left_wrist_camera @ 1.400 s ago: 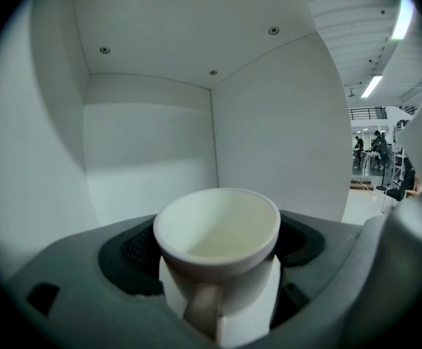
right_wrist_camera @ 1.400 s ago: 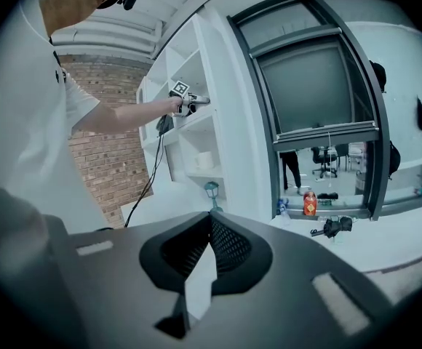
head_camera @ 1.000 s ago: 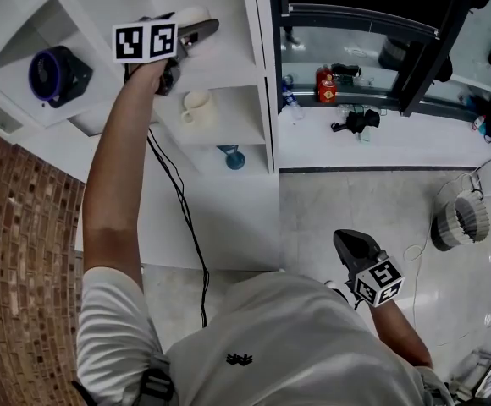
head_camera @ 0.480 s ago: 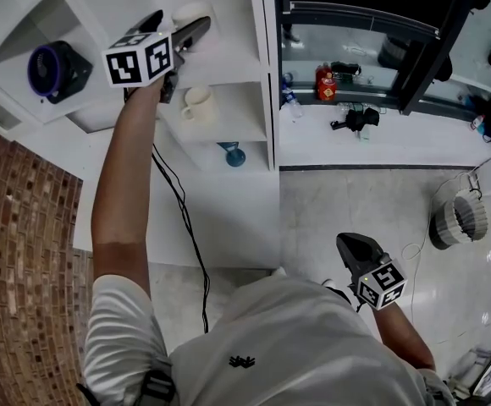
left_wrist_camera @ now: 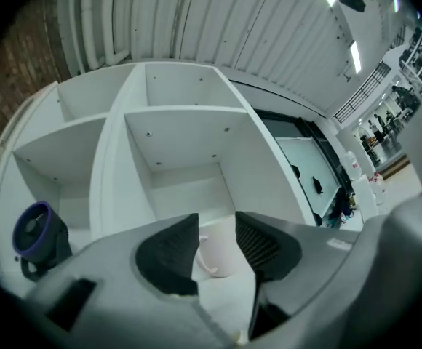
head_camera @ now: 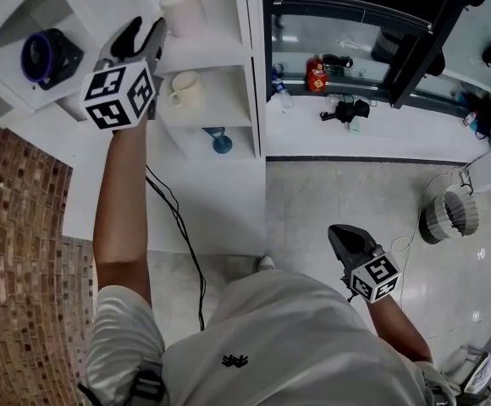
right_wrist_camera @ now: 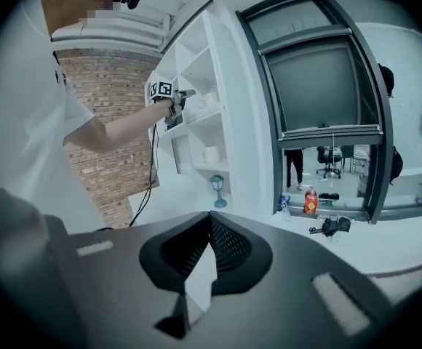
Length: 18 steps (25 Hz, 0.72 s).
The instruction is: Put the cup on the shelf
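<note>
A pale cup (head_camera: 182, 11) stands upright on the upper shelf of the white shelving unit (head_camera: 244, 74). My left gripper (head_camera: 140, 36) hangs just left of it and in front, clear of the cup. Its jaws are closing, with a narrow gap and nothing between them. In the left gripper view the cup (left_wrist_camera: 222, 257) shows beyond the left gripper (left_wrist_camera: 217, 227), handle to the left. My right gripper (head_camera: 343, 235) hangs low by the person's side over the floor, and in its own view the right gripper (right_wrist_camera: 209, 220) is shut and empty.
A second mug (head_camera: 186, 90) sits on the shelf below, and a small blue lamp (head_camera: 220, 142) under that. A purple fan (head_camera: 46, 56) fills the left compartment. A black cable (head_camera: 182, 227) hangs down the cabinet. A brick wall (head_camera: 17, 252) lies left, a window ledge (head_camera: 355, 134) right.
The left gripper has drawn back from the cup to the left and toward me, leaving the cup on the shelf. Its jaws stand narrower than before. The right gripper has barely moved.
</note>
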Each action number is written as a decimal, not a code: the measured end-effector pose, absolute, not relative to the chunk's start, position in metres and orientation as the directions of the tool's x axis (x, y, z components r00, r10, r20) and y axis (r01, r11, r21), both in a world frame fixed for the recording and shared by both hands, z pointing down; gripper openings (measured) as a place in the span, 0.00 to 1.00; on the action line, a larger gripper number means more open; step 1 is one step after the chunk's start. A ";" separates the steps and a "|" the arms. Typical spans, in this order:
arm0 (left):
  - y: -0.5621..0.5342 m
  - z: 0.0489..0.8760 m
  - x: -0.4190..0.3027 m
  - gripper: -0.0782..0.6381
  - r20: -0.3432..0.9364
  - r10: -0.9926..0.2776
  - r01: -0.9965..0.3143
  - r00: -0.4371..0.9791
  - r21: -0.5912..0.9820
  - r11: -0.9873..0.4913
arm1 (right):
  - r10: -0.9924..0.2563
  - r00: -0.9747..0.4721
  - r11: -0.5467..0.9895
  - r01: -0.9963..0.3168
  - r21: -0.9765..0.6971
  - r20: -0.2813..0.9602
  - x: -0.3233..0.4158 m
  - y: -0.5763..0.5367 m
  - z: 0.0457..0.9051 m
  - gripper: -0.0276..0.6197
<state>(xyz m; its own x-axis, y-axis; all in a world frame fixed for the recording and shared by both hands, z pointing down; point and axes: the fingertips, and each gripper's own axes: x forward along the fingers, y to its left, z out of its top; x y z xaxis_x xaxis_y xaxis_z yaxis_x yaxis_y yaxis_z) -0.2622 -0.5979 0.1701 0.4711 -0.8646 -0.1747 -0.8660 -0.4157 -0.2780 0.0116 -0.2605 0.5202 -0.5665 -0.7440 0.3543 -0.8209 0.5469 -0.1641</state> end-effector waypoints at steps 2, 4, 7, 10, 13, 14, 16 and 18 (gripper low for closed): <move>-0.577 0.173 -0.265 0.27 -0.196 -0.872 -0.881 0.448 -0.261 -0.394 | -0.741 -0.576 0.557 -0.814 -0.163 0.345 0.017 -0.254 0.516 0.06; -0.556 0.179 -0.264 0.17 -0.208 -0.877 -0.893 0.432 -0.232 -0.385 | -0.735 -0.586 0.567 -0.807 -0.165 0.341 0.026 -0.245 0.514 0.06; -0.525 0.192 -0.255 0.12 -0.202 -0.882 -0.899 0.426 -0.206 -0.387 | -0.729 -0.598 0.579 -0.798 -0.165 0.335 0.040 -0.232 0.512 0.06; -0.495 0.210 -0.241 0.12 -0.179 -0.883 -0.897 0.434 -0.174 -0.406 | -0.720 -0.613 0.596 -0.786 -0.163 0.324 0.049 -0.218 0.512 0.06; -0.462 0.233 -0.227 0.12 -0.143 -0.884 -0.893 0.445 -0.153 -0.424 | -0.708 -0.632 0.614 -0.772 -0.165 0.315 0.058 -0.202 0.513 0.06; -0.452 0.240 -0.222 0.12 -0.132 -0.884 -0.891 0.448 -0.146 -0.430 | -0.704 -0.639 0.622 -0.766 -0.164 0.310 0.061 -0.198 0.513 0.06; -0.432 0.254 -0.213 0.12 -0.110 -0.884 -0.888 0.455 -0.126 -0.441 | -0.695 -0.653 0.637 -0.753 -0.163 0.301 0.065 -0.189 0.513 0.06; -0.413 0.269 -0.203 0.12 -0.084 -0.879 -0.882 0.468 -0.097 -0.461 | -0.683 -0.667 0.650 -0.741 -0.168 0.298 0.068 -0.179 0.515 0.06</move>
<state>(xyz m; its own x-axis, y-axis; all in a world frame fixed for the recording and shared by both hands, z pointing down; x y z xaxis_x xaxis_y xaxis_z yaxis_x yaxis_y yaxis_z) -0.2026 -0.4134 0.2689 0.4684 -0.8795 -0.0845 -0.8823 -0.4606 -0.0968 0.0682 -0.1791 0.5152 -0.6668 -0.6828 0.2984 -0.7410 0.6502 -0.1679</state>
